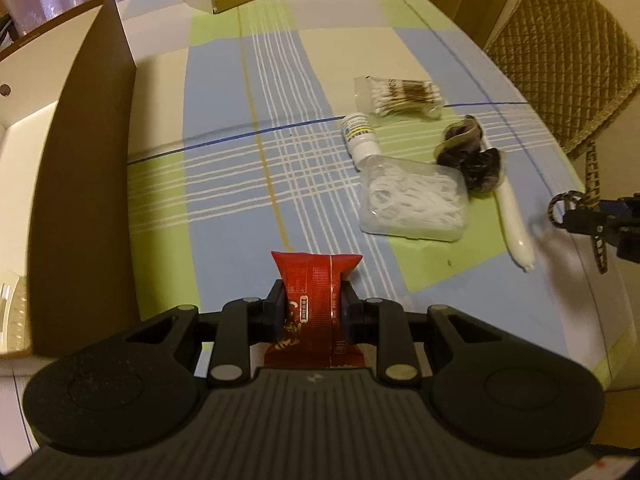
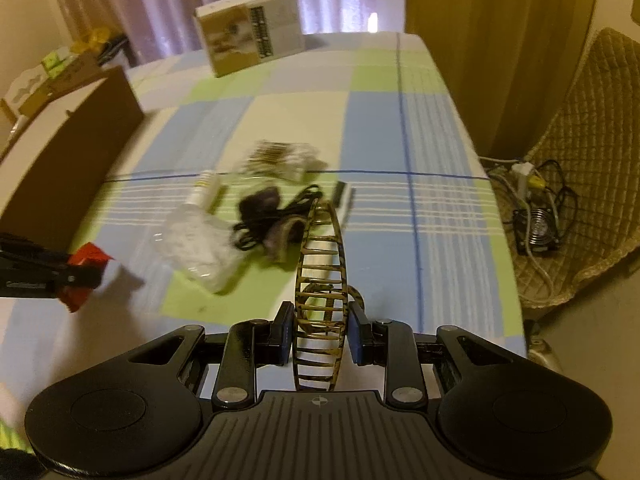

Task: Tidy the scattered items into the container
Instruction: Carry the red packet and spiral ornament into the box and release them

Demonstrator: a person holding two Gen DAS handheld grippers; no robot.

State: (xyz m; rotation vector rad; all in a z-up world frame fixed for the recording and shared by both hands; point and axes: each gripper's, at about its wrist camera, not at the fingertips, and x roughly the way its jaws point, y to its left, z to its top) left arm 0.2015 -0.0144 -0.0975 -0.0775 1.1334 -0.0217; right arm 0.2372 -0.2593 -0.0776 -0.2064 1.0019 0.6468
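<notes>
red packet [image 1: 316, 284] sits clamped in your left tongs [image 1: 314, 304] above the desk [image 1: 224, 128], just right of the container's brown wall [image 1: 84, 160]. your right tongs [image 2: 320, 320] grip a tortoiseshell hair claw [image 2: 320, 276] near the desk's right edge, with the floss box [image 1: 414, 196] and bottle [image 1: 360, 138] cluttered between.

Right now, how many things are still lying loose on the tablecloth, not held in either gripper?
5: cotton swab pack, small white bottle, clear floss-pick box, dark scrunchies and a white tube, all clustered together. More may hide beneath.
</notes>
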